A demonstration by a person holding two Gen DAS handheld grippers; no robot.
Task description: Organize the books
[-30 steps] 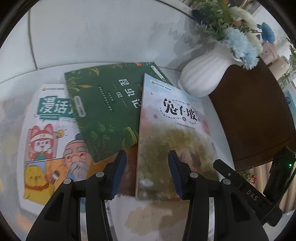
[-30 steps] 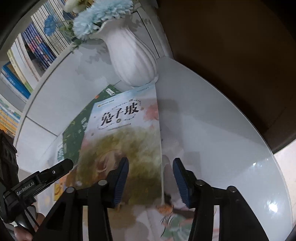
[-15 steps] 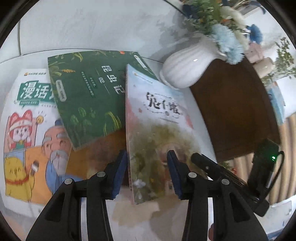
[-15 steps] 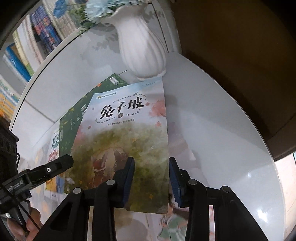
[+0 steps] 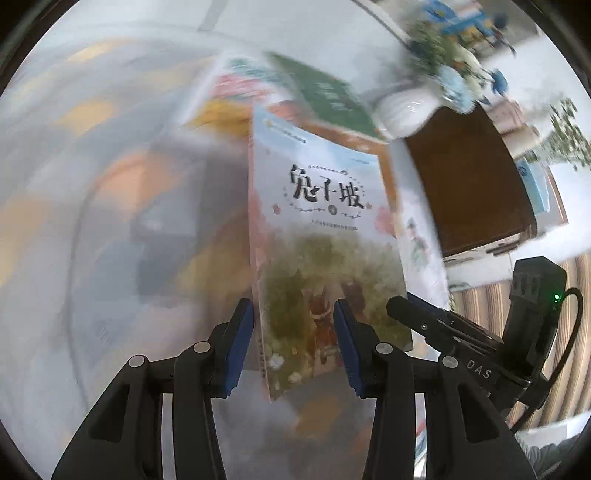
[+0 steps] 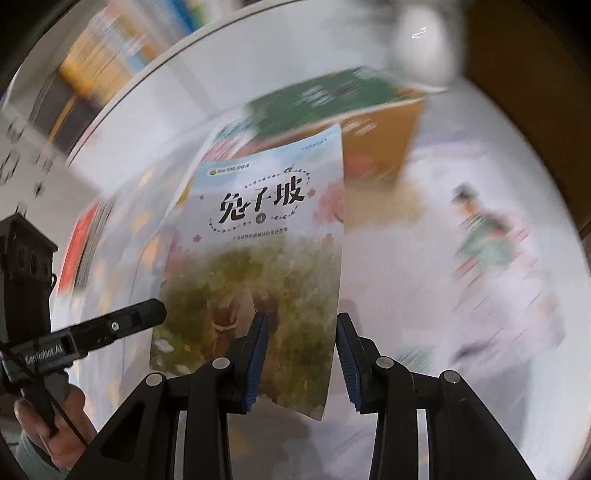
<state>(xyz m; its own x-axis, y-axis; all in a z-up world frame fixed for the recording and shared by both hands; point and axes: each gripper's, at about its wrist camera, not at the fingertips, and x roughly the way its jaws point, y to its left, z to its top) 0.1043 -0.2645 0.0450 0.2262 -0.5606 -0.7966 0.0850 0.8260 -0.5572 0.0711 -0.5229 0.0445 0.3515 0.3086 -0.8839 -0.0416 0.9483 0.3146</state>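
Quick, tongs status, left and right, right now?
Left tongs: closed on the 兔子坡 book, lifted.
Right tongs: closed on the same book.

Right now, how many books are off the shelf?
4. A pale-blue book held up in front; a green book behind it; an orange book under the green one; a white book on the right. Blur may hide more.

A white ribbed vase (image 5: 408,112) holding blue and white flowers (image 5: 452,64) is seen, blurred, at the far right of the white table (image 5: 332,33). Dark brown furniture (image 5: 469,184) is set just right of it.
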